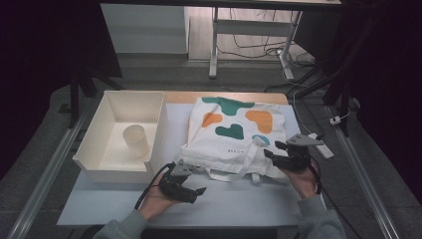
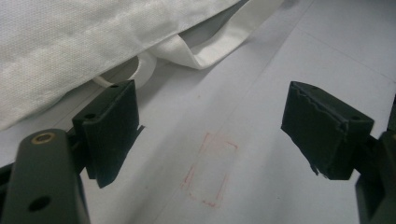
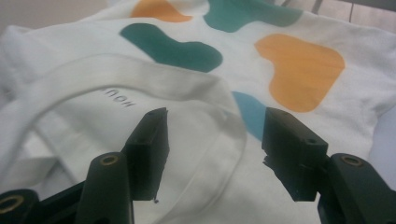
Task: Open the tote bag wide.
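The tote bag [image 1: 234,132] lies flat mid-table with its handle strap [image 3: 154,84] looping just beyond the right gripper [image 1: 278,152], whose jaws stand apart and empty, while the left gripper [image 1: 191,186], wide open, waits near the bag's near-left corner.

I am working in what is looking like a lab or test room: my pale blue-grey tabletop [image 1: 234,201] is sitting between two long metal rails [image 1: 47,172], black cables [image 1: 254,50] are trailing over the grey floor [image 1: 164,74] behind, and a white-legged desk frame [image 1: 215,45] is standing beyond.
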The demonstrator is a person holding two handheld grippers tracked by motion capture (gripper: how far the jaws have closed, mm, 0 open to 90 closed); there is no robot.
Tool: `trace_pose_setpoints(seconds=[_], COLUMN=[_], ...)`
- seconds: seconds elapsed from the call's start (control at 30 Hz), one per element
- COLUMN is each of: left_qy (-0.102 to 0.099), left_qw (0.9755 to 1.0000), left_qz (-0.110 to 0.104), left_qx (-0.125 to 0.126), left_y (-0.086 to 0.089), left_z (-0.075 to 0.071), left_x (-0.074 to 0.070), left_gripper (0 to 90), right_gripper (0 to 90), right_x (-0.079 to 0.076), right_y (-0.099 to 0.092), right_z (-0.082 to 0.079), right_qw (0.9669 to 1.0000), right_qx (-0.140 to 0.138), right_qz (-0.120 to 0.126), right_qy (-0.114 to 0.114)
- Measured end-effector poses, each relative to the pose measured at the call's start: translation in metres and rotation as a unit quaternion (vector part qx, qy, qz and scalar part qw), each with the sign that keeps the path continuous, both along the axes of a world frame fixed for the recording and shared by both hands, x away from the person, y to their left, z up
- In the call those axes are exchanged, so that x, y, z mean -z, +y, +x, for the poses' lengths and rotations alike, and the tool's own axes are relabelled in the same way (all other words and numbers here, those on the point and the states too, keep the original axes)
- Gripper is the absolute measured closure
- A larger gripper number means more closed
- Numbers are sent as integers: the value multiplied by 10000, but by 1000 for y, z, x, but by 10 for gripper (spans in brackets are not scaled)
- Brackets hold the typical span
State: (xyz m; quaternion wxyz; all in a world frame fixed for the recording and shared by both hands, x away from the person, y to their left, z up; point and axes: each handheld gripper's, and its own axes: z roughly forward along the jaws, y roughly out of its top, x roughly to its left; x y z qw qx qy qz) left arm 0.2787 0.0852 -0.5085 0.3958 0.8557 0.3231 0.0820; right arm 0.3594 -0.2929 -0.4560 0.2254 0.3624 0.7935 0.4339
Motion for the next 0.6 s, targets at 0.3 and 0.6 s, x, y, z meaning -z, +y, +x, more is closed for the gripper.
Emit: trace_pose_setpoints(seconds=[0.3,0.6], left_qy=[-1,0], left_qw=[10000,10000], left_qz=[29,37], left_qx=[-5,1], left_y=[0,-1], left_z=[0,0], left_x=[0,1], left_gripper=[190,190], right_gripper=[414,391], right_x=[-1,11], right_y=[13,37], right_z=[-33,-62], right_qw=[9963,9893], right_qx=[-804,-1391], right_qz=[244,98], right_qy=[162,426])
